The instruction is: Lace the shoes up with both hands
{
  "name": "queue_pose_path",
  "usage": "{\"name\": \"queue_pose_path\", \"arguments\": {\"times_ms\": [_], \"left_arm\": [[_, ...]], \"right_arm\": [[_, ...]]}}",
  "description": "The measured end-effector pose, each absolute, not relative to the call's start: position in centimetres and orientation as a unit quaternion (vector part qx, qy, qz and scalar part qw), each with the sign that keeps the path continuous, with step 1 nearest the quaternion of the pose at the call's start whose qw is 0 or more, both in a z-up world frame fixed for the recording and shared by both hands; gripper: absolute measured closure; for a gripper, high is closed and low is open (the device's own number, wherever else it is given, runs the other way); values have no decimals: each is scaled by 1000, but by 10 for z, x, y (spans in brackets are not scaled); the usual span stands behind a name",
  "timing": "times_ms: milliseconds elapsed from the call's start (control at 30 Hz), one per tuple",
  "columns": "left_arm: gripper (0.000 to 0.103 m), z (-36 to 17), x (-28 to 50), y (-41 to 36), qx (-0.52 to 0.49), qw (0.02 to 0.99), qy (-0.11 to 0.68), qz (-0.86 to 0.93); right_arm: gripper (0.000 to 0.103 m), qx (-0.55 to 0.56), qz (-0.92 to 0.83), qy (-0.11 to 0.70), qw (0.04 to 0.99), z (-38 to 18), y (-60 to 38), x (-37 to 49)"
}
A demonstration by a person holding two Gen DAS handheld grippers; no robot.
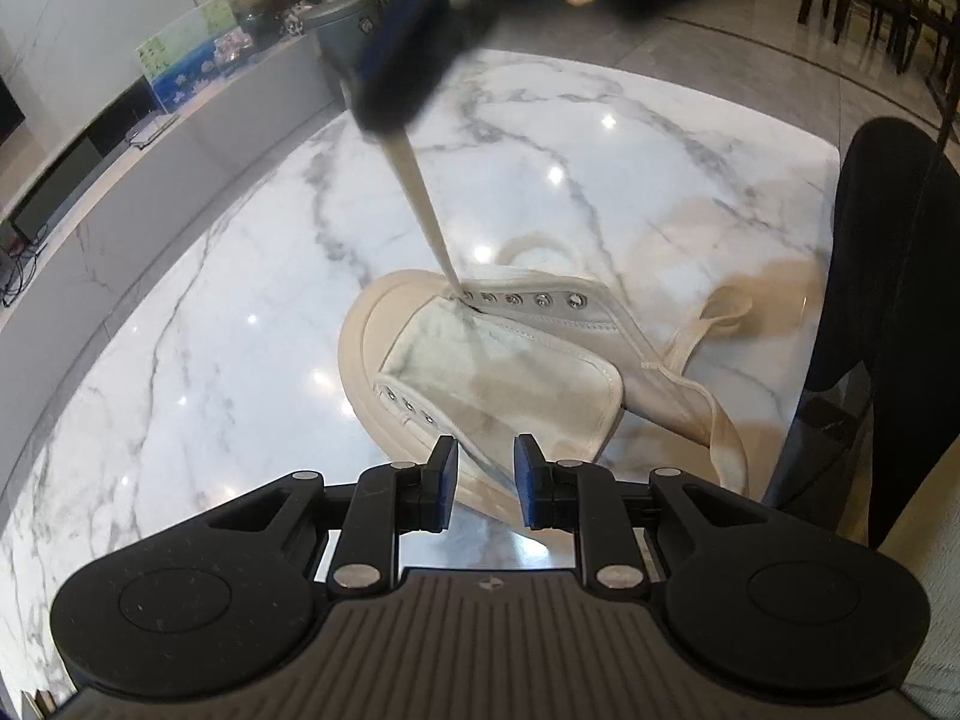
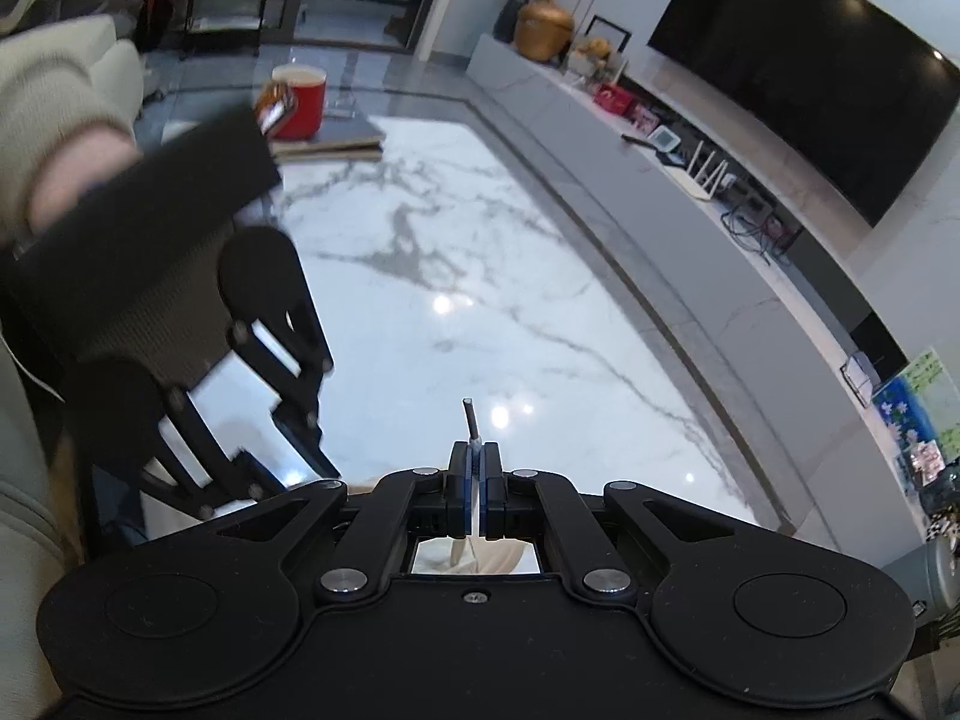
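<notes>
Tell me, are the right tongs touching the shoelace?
Touching. The right wrist view shows the right tongs shut on the shoelace, its tip poking out past the pads.

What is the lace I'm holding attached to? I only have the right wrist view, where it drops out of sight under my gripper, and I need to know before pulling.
Observer: Your right gripper is shut on the lace, which runs taut down into the first eyelet on the far side of the cream shoe, nearest the toe.
Operator: Are the other eyelets threaded?
Observer: No. The rest of the far row shows bare metal rings, with no lace through them.
Operator: Is the left gripper holding the shoe?
Observer: No. The left gripper is partly open, with only the near edge of the shoe seen between its fingers.
</notes>
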State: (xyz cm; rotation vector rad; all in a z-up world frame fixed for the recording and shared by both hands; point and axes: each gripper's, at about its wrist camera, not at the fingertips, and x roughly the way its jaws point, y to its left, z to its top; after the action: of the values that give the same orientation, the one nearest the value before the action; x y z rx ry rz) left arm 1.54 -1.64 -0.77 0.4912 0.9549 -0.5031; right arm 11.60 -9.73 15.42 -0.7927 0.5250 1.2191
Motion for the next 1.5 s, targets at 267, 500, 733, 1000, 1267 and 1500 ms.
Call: {"name": "queue_pose_path", "arguments": {"times_ms": [267, 500, 733, 1000, 1267, 1500], "left_arm": [[84, -14, 4, -11, 252, 824, 429, -271], [84, -17, 2, -6, 238, 829, 424, -276], [84, -17, 3, -1, 222, 833, 423, -279], [84, -14, 5, 3, 202, 837, 424, -281], [82, -15, 8, 13, 174, 842, 430, -274], [82, -16, 12, 17, 156, 844, 433, -274]], "right_arm": [[103, -314, 555, 227, 736, 216, -112, 127], [103, -253, 552, 172, 776, 284, -142, 129], [103, -185, 537, 91, 818, 343, -168, 132], [103, -219, 553, 118, 795, 317, -155, 136], [103, -297, 587, 243, 713, 213, -110, 142], [103, -366, 586, 323, 647, 127, -85, 141]]}}
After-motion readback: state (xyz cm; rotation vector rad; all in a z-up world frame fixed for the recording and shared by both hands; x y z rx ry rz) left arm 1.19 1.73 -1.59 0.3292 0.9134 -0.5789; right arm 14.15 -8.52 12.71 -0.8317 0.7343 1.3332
